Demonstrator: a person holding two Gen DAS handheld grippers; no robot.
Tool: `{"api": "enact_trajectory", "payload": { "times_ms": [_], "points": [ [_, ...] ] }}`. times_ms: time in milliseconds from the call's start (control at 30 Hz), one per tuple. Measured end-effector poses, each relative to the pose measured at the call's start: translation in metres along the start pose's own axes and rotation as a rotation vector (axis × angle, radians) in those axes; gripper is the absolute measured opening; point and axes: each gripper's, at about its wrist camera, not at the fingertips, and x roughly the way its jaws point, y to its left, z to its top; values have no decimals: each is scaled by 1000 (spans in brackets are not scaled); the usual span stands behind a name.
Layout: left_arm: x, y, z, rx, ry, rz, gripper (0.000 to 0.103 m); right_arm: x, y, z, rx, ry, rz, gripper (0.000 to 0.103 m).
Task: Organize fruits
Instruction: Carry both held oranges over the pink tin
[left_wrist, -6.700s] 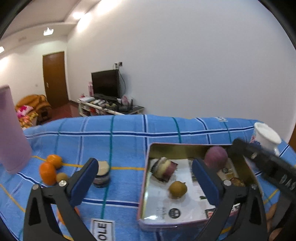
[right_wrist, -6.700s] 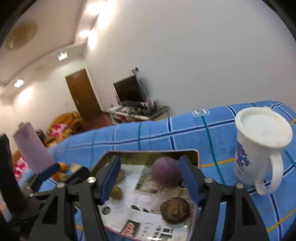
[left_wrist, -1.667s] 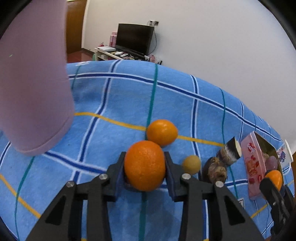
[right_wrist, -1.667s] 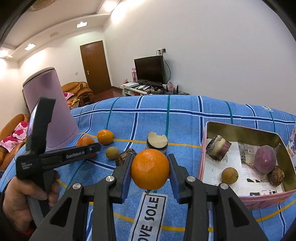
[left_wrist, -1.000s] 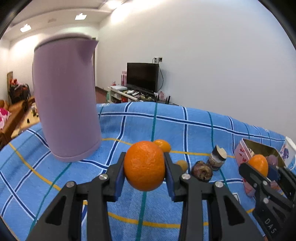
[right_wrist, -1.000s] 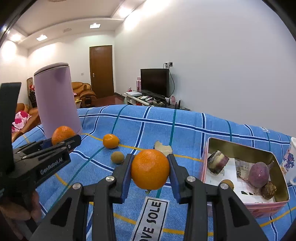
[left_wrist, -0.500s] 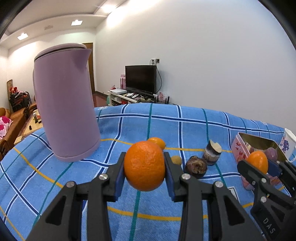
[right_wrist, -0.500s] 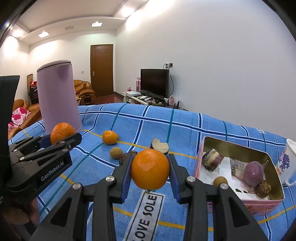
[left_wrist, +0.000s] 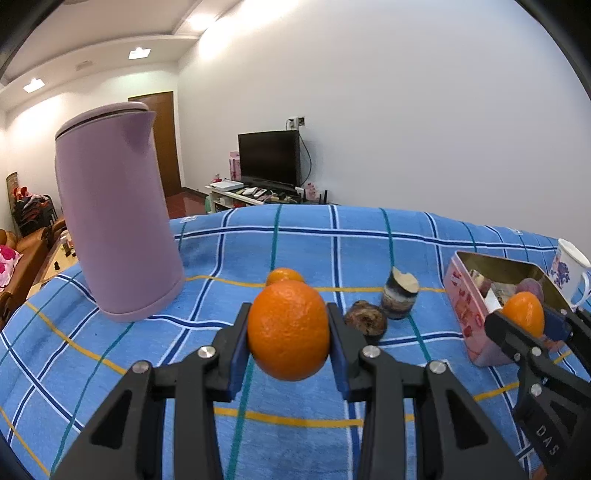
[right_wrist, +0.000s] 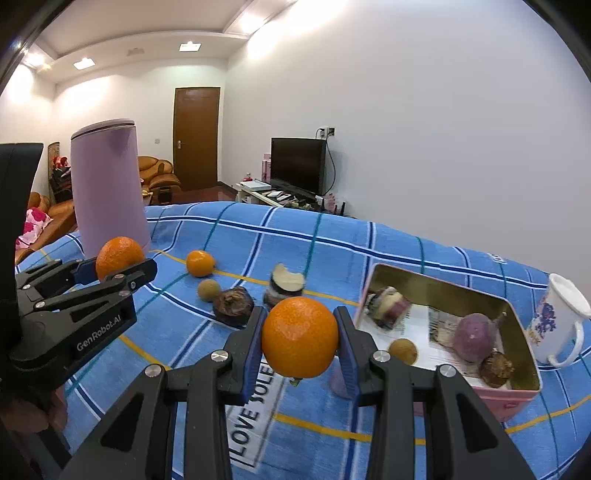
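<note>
Each gripper squeezes an orange in the air: the left gripper (left_wrist: 288, 330) holds one orange (left_wrist: 288, 328), the right gripper (right_wrist: 300, 338) another orange (right_wrist: 300, 336), beside the tin box (right_wrist: 515, 397). A round orange could slip out and roll away.

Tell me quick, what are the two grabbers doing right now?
Left gripper: closed on an orange.
Right gripper: closed on another orange.

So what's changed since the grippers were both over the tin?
Both were empty then. Now the left gripper is clamped on one round orange and the right gripper on another orange, both lifted off the blue checked cloth. The pink rectangular tin's contents look unchanged.
</note>
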Motion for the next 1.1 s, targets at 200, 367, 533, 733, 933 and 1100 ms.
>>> {"api": "enact_trajectory", "payload": {
  "times_ms": [200,367,533,733,933,1100],
  "points": [
    [-3,-15,-2,27,2,-18,39,-6,-15,-2,-3,-2,-27,39],
    [-4,-26,-3,35,9,-38,39,-10,-27,-6,3,0,-45,39],
    [-3,-37,-3,47,18,-55,39,-11,-38,-8,-1,1,-63,39],
    [-5,-51,-4,69,23,-77,39,-15,-54,-11,9,2,-84,39],
    [-5,-67,-4,89,25,-98,39,-17,-68,-13,16,3,-108,39],
    [-7,-84,-4,115,23,-119,39,-19,-82,-15,26,5,-127,39]
  ]
}}
